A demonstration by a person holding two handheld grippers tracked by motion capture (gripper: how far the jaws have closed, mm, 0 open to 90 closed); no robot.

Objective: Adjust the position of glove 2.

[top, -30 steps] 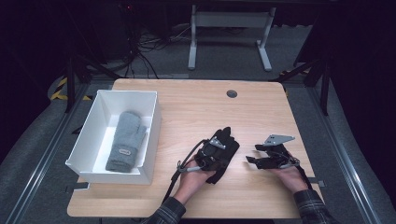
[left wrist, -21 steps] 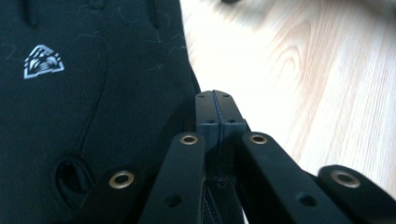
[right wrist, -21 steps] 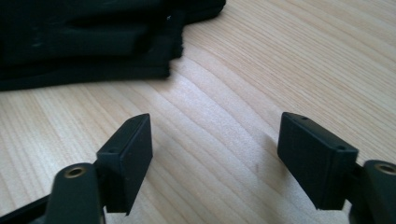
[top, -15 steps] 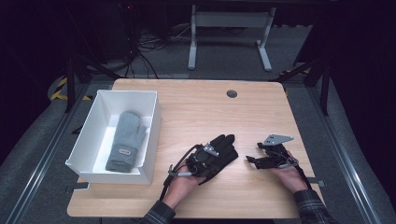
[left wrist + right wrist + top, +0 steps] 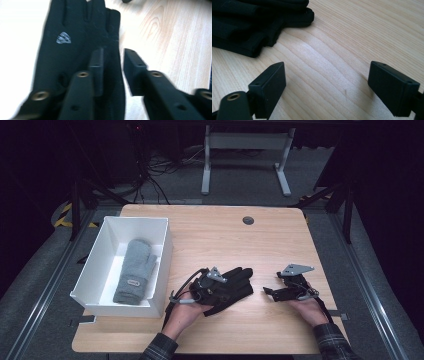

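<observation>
A black glove [image 5: 241,281] lies on the wooden table [image 5: 225,240] near the front, its fingers pointing up and right. My left gripper [image 5: 226,288] sits over it, held by a hand from the bottom. In the left gripper view the jaws [image 5: 113,53] stand narrowly apart with the edge of the glove [image 5: 70,55] pinched between them. My right gripper [image 5: 268,293] rests low to the right of the glove, apart from it. Its jaws [image 5: 327,72] are spread wide over bare wood, with the glove's fingertips [image 5: 249,25] ahead of them.
A white box [image 5: 165,245] stands at the table's left and holds a grey mitten [image 5: 135,270]. A round cable hole [image 5: 248,220] sits near the table's far edge. Beyond the table are a dark floor, cables and a metal stand.
My left gripper has pulled back toward the person and turned, and the black glove has turned with it, fingers now up and right. The right gripper has stayed put.
</observation>
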